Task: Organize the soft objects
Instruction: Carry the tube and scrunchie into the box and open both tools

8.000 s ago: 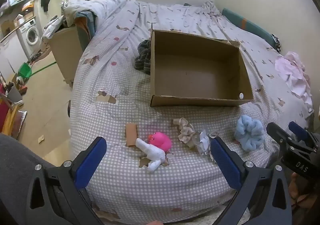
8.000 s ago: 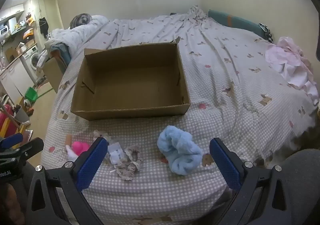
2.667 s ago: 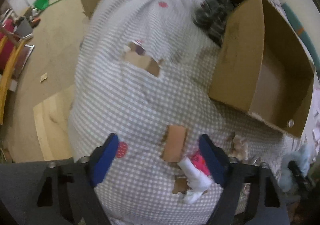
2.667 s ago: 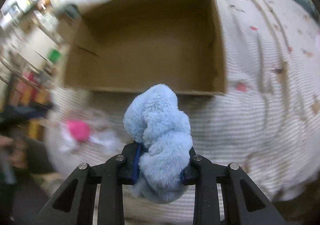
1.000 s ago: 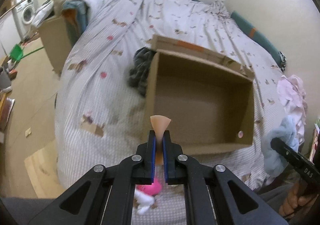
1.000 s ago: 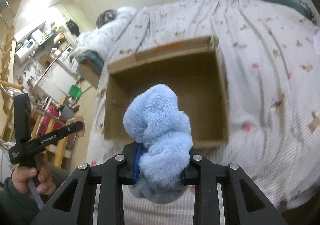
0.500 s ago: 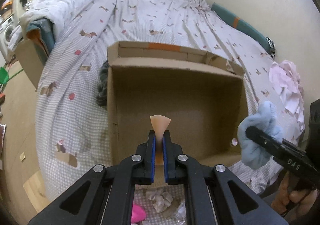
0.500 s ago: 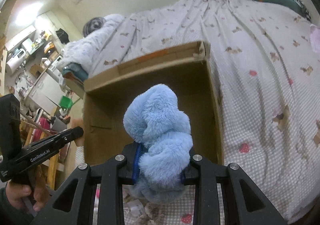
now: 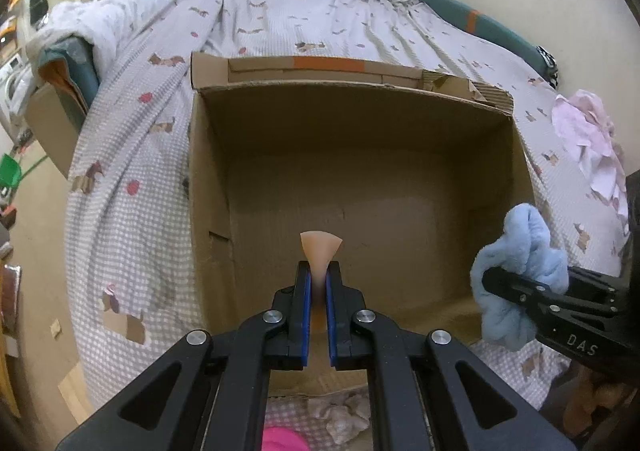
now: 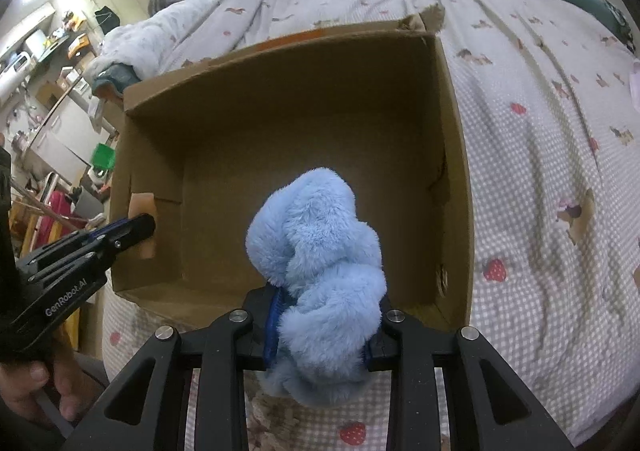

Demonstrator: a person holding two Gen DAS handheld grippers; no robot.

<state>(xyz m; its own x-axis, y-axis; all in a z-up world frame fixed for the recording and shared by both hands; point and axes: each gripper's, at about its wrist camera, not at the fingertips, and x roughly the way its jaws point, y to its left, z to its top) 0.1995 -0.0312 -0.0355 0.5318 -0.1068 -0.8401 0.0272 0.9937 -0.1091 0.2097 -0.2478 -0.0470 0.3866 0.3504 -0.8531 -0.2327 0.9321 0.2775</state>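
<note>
White lettering reads "DAS" on our right gripper (image 9: 516, 287) and "GenRobot.AI" on our left gripper (image 10: 138, 227). Our left fingers (image 9: 306, 291) pinch a thin peach sponge piece (image 9: 321, 247), nearly touching; our right ones clamp the fluffy blue scrunchie (image 10: 320, 263), narrowly parted. Beyond both fingertips lies the cardboard box (image 9: 360, 179).
</note>
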